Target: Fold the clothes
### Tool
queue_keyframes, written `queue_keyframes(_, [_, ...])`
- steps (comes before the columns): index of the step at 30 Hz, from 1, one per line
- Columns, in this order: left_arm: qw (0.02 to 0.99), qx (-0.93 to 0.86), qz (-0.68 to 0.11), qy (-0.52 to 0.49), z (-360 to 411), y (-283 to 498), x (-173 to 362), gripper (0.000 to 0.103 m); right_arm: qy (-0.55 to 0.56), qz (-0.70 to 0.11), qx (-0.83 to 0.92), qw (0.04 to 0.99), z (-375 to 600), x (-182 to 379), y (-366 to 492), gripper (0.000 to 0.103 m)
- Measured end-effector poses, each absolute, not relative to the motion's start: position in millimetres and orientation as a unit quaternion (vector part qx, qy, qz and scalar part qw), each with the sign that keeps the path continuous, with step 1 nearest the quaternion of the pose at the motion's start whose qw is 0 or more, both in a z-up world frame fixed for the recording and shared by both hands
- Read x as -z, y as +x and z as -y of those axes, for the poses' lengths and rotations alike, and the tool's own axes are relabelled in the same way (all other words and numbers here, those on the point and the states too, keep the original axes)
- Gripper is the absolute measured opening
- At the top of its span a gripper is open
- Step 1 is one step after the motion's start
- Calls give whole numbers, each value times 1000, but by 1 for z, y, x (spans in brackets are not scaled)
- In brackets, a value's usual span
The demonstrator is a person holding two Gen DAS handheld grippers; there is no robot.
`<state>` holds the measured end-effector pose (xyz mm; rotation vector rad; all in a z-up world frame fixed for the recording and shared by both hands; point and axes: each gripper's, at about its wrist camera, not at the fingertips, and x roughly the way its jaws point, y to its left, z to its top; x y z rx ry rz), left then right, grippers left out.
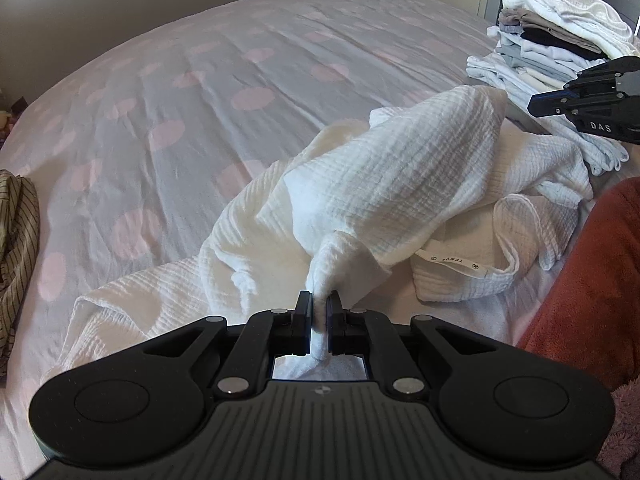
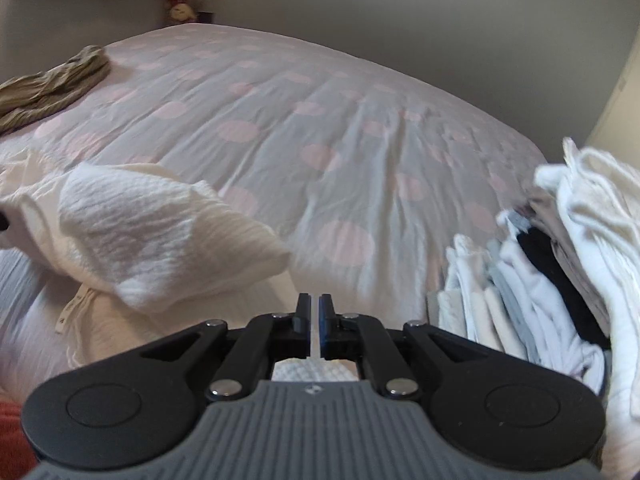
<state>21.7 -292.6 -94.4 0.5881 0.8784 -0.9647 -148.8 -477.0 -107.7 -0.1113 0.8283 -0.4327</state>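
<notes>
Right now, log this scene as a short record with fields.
surface: bed cover with pink dots
being handled: white crinkled garment, bunched, partly lifted
left gripper: shut on a pinch of the white garment
right gripper: shut, nothing between its fingers
folded pile: stacked at the right side of the bed
other cloth: striped garment, loose at the left edge
</notes>
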Motion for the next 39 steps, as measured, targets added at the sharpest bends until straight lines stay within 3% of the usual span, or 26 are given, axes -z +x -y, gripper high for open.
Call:
queue_keyframes(5, [766, 423, -401, 271, 287, 32, 87, 4, -155, -389, 105, 902, 442, 104, -146, 12])
queue_keyframes(8, [775, 412, -397, 269, 285, 41, 81, 5, -215, -391, 48, 894, 428, 109, -143, 41])
queue_keyframes(9, [778, 408, -395, 268, 285, 44, 79, 5, -238, -394, 28, 887, 424, 113, -140, 45])
queue_keyframes(21, [808, 383, -378, 241, 288, 87, 56, 5, -461, -411, -60, 785, 399, 163, -124, 45])
queue_keyframes(29, [812, 378, -379, 234, 297, 119, 54, 5, -484, -405, -59, 773, 410, 173, -106, 45])
queue_keyframes(39, [808, 377, -384, 239, 293, 124, 63, 5, -452, -383, -69, 803, 414, 132, -108, 46])
